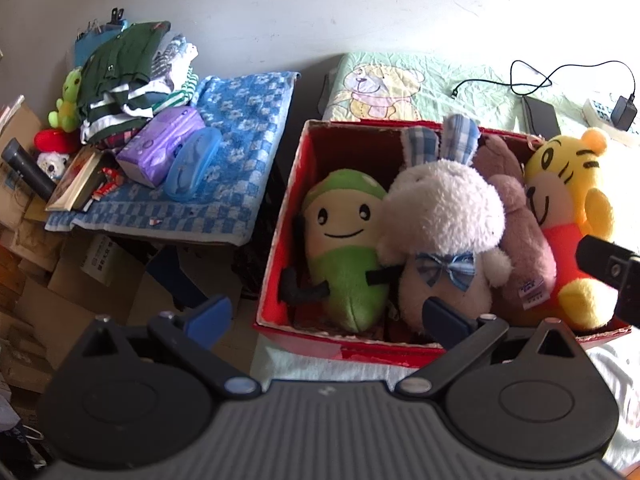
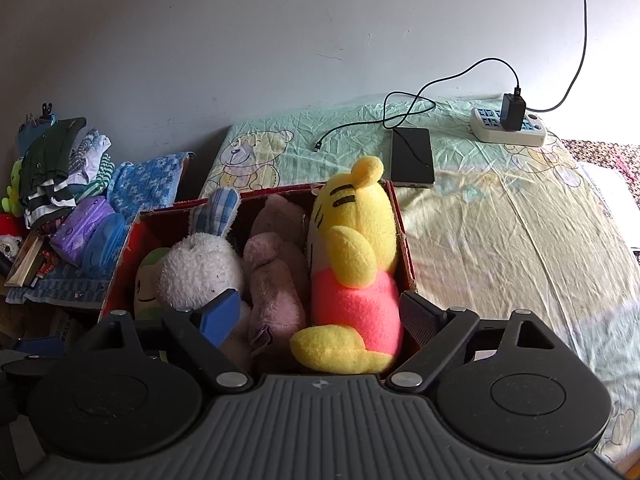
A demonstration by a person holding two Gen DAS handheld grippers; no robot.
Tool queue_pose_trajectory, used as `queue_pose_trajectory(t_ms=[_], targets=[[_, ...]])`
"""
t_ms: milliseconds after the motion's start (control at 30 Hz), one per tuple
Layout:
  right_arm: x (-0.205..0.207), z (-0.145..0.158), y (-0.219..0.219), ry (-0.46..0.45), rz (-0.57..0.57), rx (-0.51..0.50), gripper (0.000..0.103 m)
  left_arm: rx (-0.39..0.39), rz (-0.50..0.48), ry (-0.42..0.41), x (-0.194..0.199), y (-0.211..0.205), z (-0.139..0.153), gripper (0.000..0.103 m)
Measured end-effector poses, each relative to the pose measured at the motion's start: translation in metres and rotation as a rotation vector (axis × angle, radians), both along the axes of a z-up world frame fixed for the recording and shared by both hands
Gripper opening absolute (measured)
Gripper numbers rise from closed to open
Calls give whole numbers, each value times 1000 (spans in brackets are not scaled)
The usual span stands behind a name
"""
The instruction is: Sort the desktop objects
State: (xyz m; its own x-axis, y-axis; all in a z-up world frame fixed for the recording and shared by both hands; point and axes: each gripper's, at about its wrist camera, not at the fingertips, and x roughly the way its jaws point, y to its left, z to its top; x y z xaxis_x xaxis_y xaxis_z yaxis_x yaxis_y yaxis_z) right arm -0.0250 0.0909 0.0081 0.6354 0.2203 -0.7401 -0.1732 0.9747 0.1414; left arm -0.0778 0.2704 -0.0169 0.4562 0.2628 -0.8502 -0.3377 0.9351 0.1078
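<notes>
Above the red box (image 2: 404, 240) on the bed, where four soft toys are sitting packed together, both grippers are hanging with jaws wide apart and empty, so pick carefully around the yellow tiger (image 2: 352, 264).

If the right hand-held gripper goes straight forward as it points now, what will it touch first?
Most likely the yellow tiger plush in the red box: it sits between the open fingers of the right hand-held gripper. Depth is hard to judge.

Plain white scuffed wall (image 2: 240, 40) behind pale green bear-print bedsheet (image 2: 500, 220). Left of bedsheet: blue checked towel-covered table (image 1: 240, 140). Below table: brown cardboard boxes (image 1: 40, 280). Bright daylight from right.
</notes>
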Motion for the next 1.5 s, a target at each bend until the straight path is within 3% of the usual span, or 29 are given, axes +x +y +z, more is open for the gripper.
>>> queue_pose_trajectory(t_ms=[300,567,800,1500], targets=[[5,-6,11,30,-13,-70,89,-22,-5,-20,-8,5,-2,102],[1,-6,11,-2,-30,-100,89,-22,-8,1,-9,5,-3,102],[7,-13,4,46,-28,-46,89,-2,-11,-8,-12,-7,-2,102],[32,-5,-2,34,118,-37,88,29,92,-6,5,-24,7,102]])
